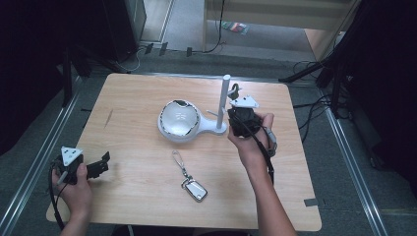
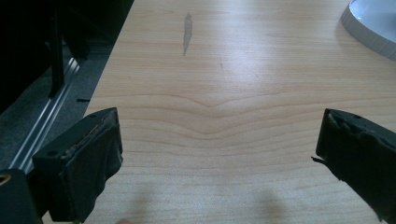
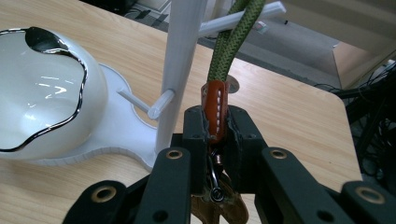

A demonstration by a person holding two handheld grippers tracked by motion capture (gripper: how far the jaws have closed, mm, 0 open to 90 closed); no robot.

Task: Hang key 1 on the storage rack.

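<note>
A white stand has a round dish [image 1: 178,119] and an upright post [image 1: 224,98] with side pegs. My right gripper [image 1: 236,98] is just right of the post and is shut on a keychain [image 3: 215,109]: an orange leather tab on a green cord loop [image 3: 233,42]. The loop rises against an upper peg [image 3: 271,10]; whether it hangs over that peg is unclear. A metal ring and brown leather hang below the jaws. A silver key fob [image 1: 195,189] with a clip strap lies at the front middle of the table. My left gripper [image 1: 104,163] rests at the front left, open, with bare wood between its jaws [image 2: 219,135].
The wooden table [image 1: 137,98] has a dark scuff [image 2: 187,28] near its left side. The dish's rim [image 2: 373,32] shows at the top right of the left gripper view. Metal rails and cables run along the floor on both sides.
</note>
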